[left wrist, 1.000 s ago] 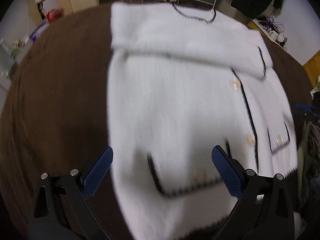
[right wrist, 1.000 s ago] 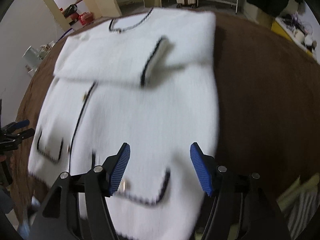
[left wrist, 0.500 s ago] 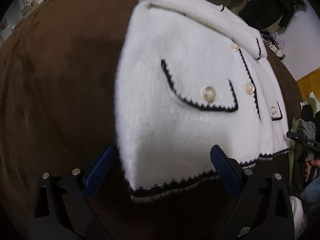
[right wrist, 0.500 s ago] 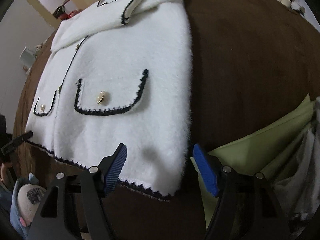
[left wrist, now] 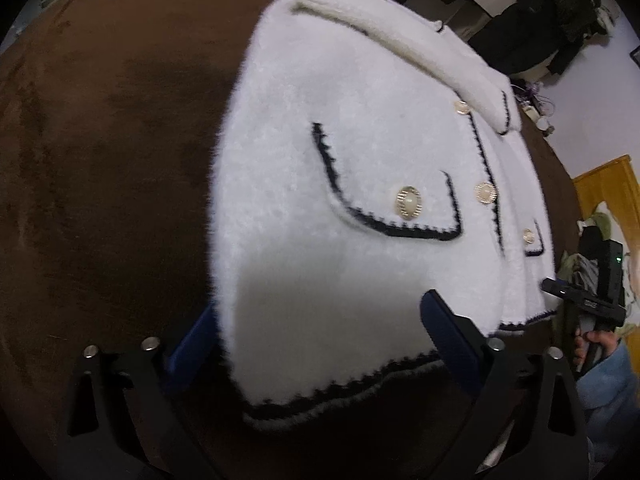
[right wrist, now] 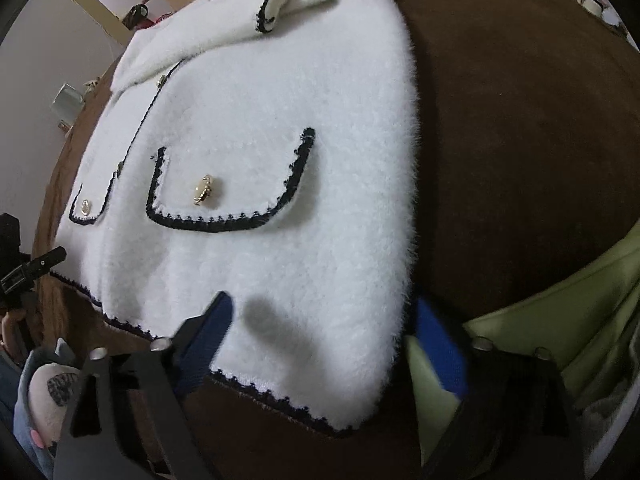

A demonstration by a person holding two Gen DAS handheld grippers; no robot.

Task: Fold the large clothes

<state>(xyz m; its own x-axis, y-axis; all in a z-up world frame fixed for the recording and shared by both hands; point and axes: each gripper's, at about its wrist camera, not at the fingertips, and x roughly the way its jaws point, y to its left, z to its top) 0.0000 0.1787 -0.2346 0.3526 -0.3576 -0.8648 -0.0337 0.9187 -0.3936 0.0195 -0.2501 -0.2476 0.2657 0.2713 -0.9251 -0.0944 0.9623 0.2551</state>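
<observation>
While the brown blanket point(left wrist: 100, 160) bears the white cardigan point(left wrist: 360, 160) laid flat, sleeves folded across, the left gripper point(left wrist: 320, 332) closes and the right gripper point(right wrist: 324, 320) spreads, each bracketing a near hem corner ungripped; next, pinch both and fold farward.

No text, label, brand or number can be read in either view; faint markings on the black gripper body at the edge of the frames are too small to make out.
</observation>
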